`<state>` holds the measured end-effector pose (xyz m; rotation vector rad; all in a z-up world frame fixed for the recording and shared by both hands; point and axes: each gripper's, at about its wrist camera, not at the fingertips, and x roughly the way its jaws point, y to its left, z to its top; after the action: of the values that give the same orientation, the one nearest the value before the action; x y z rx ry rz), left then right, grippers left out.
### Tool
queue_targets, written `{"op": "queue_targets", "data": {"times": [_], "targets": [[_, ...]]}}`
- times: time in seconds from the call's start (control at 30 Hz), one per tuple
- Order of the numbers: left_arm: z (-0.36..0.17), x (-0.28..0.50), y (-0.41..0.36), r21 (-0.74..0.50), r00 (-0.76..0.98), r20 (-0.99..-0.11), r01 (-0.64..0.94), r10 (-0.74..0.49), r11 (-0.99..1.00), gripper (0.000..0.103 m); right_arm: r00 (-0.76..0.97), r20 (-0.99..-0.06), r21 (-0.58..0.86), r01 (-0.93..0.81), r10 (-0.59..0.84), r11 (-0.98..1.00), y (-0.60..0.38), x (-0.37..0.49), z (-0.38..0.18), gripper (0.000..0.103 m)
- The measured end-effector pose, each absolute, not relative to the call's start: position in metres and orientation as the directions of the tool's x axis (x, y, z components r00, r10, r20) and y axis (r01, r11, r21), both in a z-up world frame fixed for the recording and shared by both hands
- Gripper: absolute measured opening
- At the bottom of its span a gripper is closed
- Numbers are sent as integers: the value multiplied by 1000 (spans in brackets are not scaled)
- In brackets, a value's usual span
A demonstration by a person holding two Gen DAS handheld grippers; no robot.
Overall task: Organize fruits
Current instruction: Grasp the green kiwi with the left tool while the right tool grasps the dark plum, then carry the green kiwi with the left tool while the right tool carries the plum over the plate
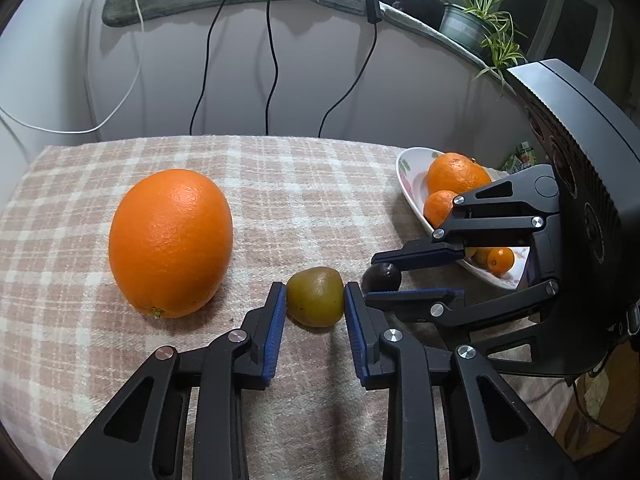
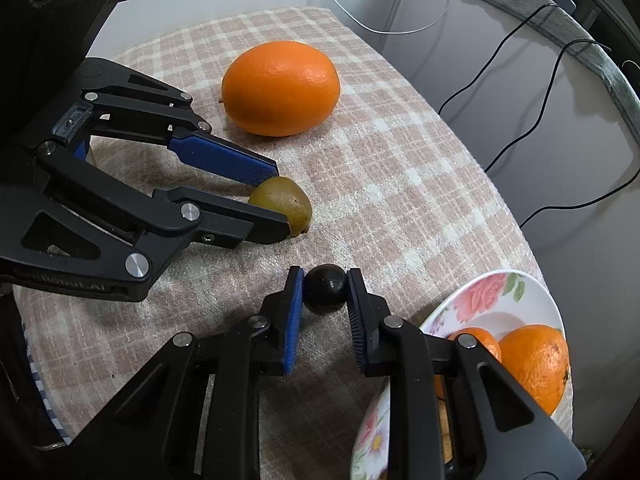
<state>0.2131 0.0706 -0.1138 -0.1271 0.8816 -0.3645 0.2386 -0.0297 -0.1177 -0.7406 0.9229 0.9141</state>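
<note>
My left gripper [image 1: 315,296] is shut on a green-brown kiwi [image 1: 315,297] that rests on the checked cloth; it also shows in the right wrist view [image 2: 285,204]. My right gripper [image 2: 325,289] is shut on a small dark round fruit [image 2: 325,288], also on the cloth, just right of the kiwi [image 1: 382,278]. A large orange [image 1: 171,242] lies loose on the cloth to the left [image 2: 281,88]. A floral plate [image 2: 496,292] at the right holds oranges [image 2: 534,364] and small citrus [image 1: 501,260].
The table is covered by a beige checked cloth [image 1: 280,184]. Cables [image 1: 272,60] hang down the wall behind. A potted plant [image 1: 476,16] stands on the ledge at the back right.
</note>
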Motion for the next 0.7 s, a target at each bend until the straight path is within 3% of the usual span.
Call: {"op": "queue_targets", "data": {"times": [0.7], "targets": [[-85,197,71,-247,635,-688,251,-352,936,27,329,-816,-29,-845,476,534,-71,222,-85,22]]}}
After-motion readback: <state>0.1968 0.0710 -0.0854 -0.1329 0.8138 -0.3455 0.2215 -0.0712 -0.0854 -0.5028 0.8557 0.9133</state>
